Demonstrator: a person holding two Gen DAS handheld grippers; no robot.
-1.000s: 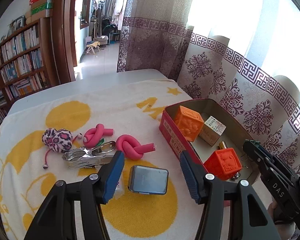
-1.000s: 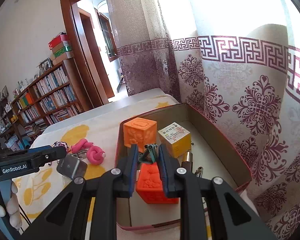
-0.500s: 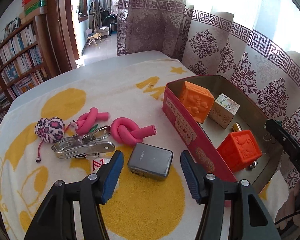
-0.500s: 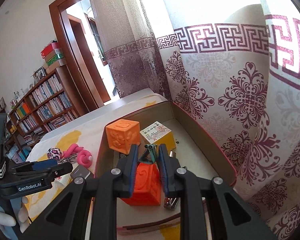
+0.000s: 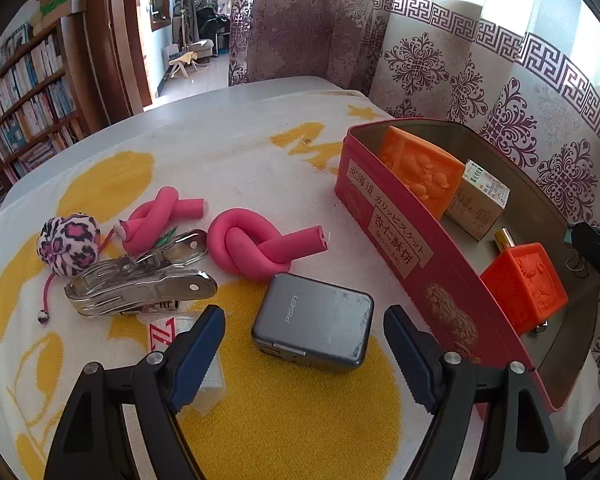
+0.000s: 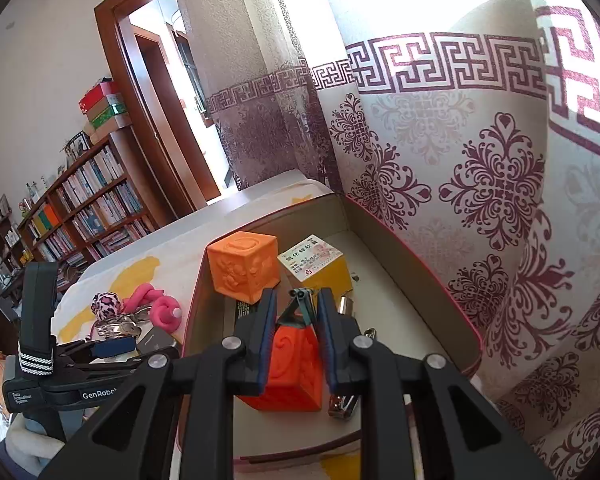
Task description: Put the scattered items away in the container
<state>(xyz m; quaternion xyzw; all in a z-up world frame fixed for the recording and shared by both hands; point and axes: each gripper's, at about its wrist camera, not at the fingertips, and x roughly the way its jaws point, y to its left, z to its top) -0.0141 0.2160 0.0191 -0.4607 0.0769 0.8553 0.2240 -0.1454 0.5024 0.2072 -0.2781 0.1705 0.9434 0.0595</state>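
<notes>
Patterned curtains (image 5: 460, 64) hang behind the desk (image 5: 220, 100); a full bookshelf (image 6: 80, 208) stands beside the open doorway (image 6: 172, 92).

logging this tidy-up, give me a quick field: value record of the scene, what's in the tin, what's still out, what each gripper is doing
container: red tin, open, on the towel
in tin: two orange cubes, small carton
still out: grey charger, two pink foam knots, metal clip, leopard ball
left gripper: opening, fingers either side of the charger, not touching it
right gripper: over the tin, shut on a small teal binder clip
</notes>
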